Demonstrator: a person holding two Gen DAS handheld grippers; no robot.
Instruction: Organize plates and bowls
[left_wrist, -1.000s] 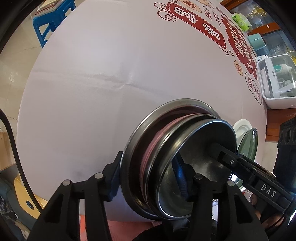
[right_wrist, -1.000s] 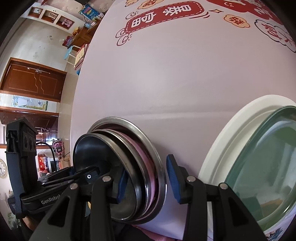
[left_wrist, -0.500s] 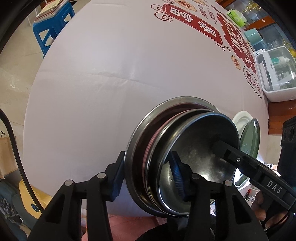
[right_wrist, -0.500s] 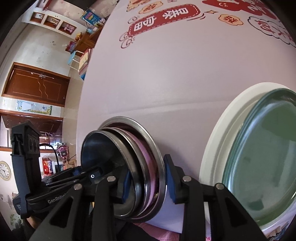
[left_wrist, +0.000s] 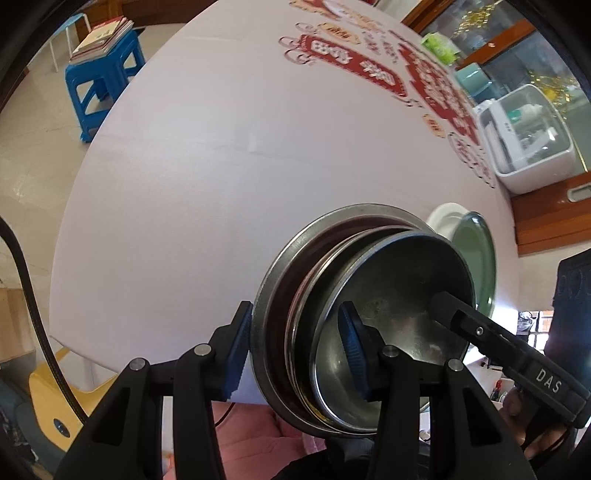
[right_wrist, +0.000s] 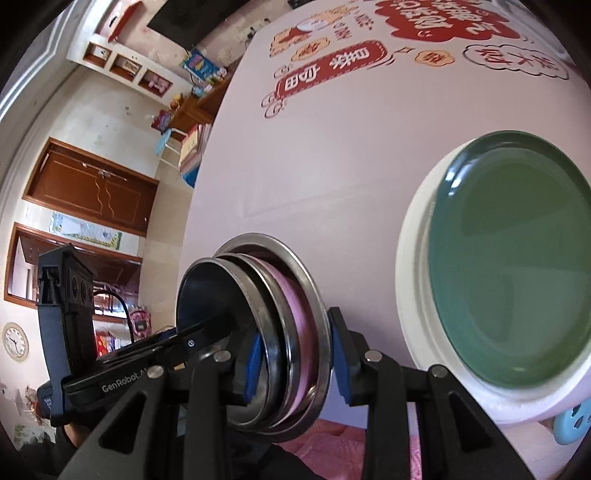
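Pale lilac cloth covers the round counter (left_wrist: 177, 206), printed along its far side with red banners and cloud-shaped badges carrying Chinese characters; a faint fold line crosses the cloth. Beyond the counter's left edge, in the left wrist view, a blue plastic stool (left_wrist: 105, 79) stands on a light tiled floor with a stack of books on its seat, and a yellow seat shows low beside the counter. To the right a white lidded dish rack (left_wrist: 528, 140) sits on a wooden ledge before glass-fronted shelving. The right wrist view shows cream walls, a brown wooden cabinet door (right_wrist: 90, 190), wall niches and a round wall clock (right_wrist: 14, 341). The stack of nested steel plates (left_wrist: 369, 317), with one pink dish among them, is at the near edge of the counter. The left gripper (left_wrist: 291, 350) is clamped on the stack's rim, one blue pad outside the widest plate, the other inside the top one. The right gripper (right_wrist: 295, 363) is likewise clenched on the opposite rim. Just beside the stack on the counter lies a green glass plate (right_wrist: 509, 258) on a white plate (right_wrist: 417, 258).
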